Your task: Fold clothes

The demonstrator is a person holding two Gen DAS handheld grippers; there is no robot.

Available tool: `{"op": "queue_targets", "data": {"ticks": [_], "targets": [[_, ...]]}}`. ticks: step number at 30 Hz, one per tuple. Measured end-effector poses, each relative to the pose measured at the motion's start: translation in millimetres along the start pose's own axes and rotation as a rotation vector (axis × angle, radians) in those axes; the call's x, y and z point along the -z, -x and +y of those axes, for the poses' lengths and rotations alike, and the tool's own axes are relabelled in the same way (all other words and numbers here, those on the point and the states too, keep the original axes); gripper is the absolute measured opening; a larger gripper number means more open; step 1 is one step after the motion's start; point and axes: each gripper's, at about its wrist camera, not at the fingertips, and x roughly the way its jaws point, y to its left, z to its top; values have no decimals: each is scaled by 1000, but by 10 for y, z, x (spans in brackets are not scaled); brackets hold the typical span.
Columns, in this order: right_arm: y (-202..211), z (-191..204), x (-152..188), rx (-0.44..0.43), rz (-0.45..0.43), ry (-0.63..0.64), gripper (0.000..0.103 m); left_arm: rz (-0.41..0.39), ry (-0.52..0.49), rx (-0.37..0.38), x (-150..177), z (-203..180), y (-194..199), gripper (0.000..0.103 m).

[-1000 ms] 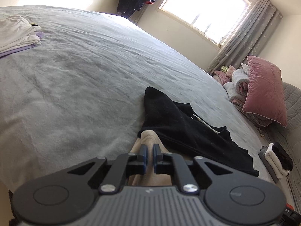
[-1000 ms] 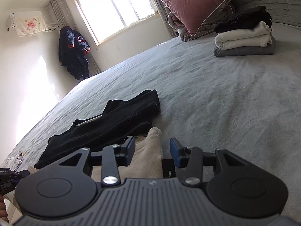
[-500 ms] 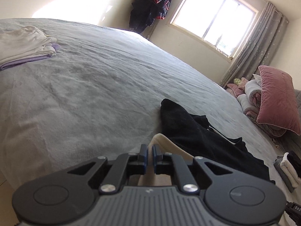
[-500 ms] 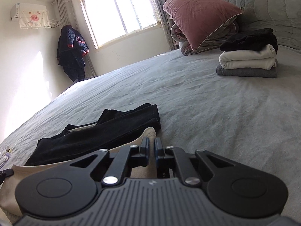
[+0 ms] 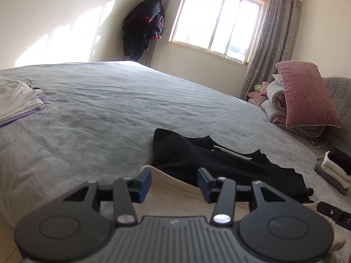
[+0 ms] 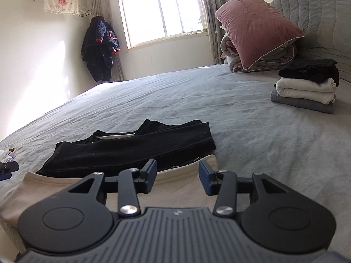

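Lying flat, seemingly folded, beige garment (image 6: 175,194) under black trousers (image 6: 131,149).

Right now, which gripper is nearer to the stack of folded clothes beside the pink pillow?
Right. The right gripper is over the beige garment's end nearest the stack; the left gripper is at the far end.

Sunlit bedroom beyond the bed

A dusty-pink velvet pillow (image 6: 256,28) leans on a rolled grey quilt (image 6: 263,59); a dark padded jacket (image 5: 143,25) hangs beside the bright sliding window (image 5: 216,24) with grey curtains (image 5: 269,43).
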Motion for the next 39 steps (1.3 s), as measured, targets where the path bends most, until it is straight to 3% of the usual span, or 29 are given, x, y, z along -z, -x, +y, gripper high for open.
{"op": "queue_targets", "data": {"ticks": [6,11,17,20,23,28,32,35,39], "targets": [[-95,479,202,-108,62,92,50,46,-145,88,347,-301,-24,52],[-126,583,395,-98,70,193,54,28,-261,41,491,-260,50,52],[28,323,377,-62,64,190,59,30,-231,9,413,150,172,51],[140,132,376,-19,58,161,59,24,-287,12,399,191,267,50],[249,-17,363,6,51,123,59,13,-281,36,350,143,353,50],[245,100,291,-12,32,105,59,29,-218,124,321,-142,293,51],[167,245,285,-37,53,96,59,85,-288,111,443,-297,257,51],[161,239,324,-17,75,78,59,93,-317,89,526,-203,302,51],[260,81,387,28,72,19,59,91,-276,80,481,50,415,52]]}}
